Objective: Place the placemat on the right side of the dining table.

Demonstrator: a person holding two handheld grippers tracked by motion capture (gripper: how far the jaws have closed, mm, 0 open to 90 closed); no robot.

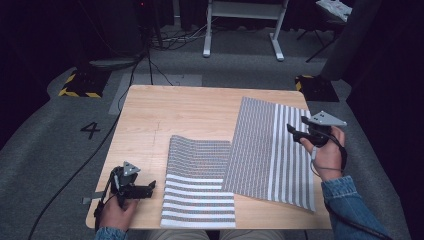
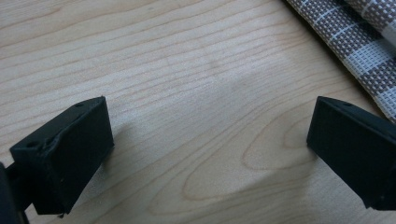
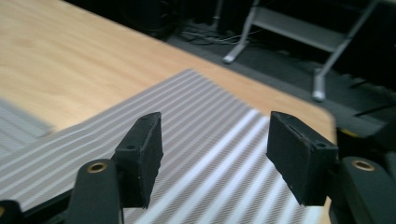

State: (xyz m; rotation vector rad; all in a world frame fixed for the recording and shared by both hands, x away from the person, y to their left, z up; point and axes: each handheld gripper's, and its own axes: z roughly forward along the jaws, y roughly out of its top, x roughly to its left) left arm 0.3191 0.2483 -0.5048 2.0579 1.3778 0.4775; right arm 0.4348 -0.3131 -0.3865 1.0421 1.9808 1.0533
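Hovering w/ jaws spread, right gripper (image 1: 300, 134) over far mat (image 1: 270, 150), left gripper (image 1: 145, 188) beside near mat (image 1: 200, 185); likely pre-grasp, next: pinch an edge.

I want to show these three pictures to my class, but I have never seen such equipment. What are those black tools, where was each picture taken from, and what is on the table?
A person sits at a wooden table, holding a hand tool with two black jaws in each hand: the left gripper and the right gripper. The high view looks down from above. The other two come from small cameras riding on each gripper, looking along its jaws. Two striped grey and white placemats lie on the table: the near placemat and the far placemat, which overlaps its edge. Both grippers are open and hold nothing. The left one is over bare wood, the right over the far placemat.
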